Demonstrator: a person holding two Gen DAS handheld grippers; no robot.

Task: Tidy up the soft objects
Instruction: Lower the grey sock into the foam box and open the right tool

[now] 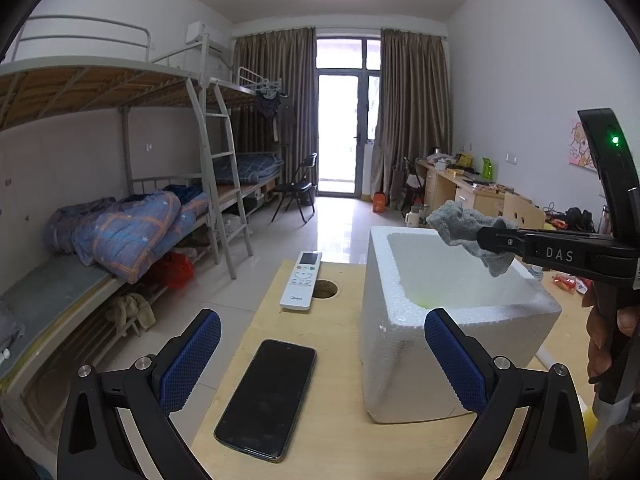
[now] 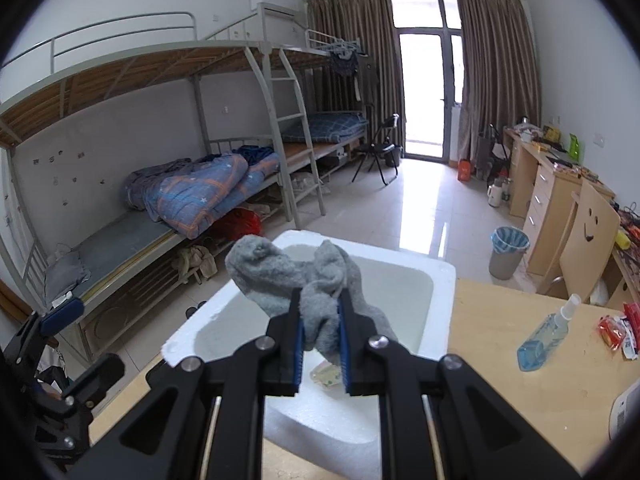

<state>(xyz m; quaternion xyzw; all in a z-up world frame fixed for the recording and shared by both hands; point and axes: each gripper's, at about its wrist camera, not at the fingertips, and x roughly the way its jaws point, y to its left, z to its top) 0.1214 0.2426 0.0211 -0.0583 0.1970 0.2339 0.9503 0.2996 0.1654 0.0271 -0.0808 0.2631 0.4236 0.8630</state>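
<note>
My right gripper (image 2: 321,312) is shut on a crumpled grey sock (image 2: 280,276) and holds it above the open white foam box (image 2: 440,280). In the left wrist view the sock (image 1: 464,228) hangs over the box (image 1: 460,360) from the right gripper (image 1: 486,240), which reaches in from the right. Something small and pale (image 2: 326,376) lies on the box floor. My left gripper (image 1: 322,352) is open and empty, low over the wooden table (image 1: 340,440), left of the box.
A black phone (image 1: 268,398) and a white remote (image 1: 302,280) lie on the table left of the box, next to a round hole (image 1: 325,289). A blue spray bottle (image 2: 546,334) and red packets (image 2: 614,330) lie right of the box. Bunk beds stand at left.
</note>
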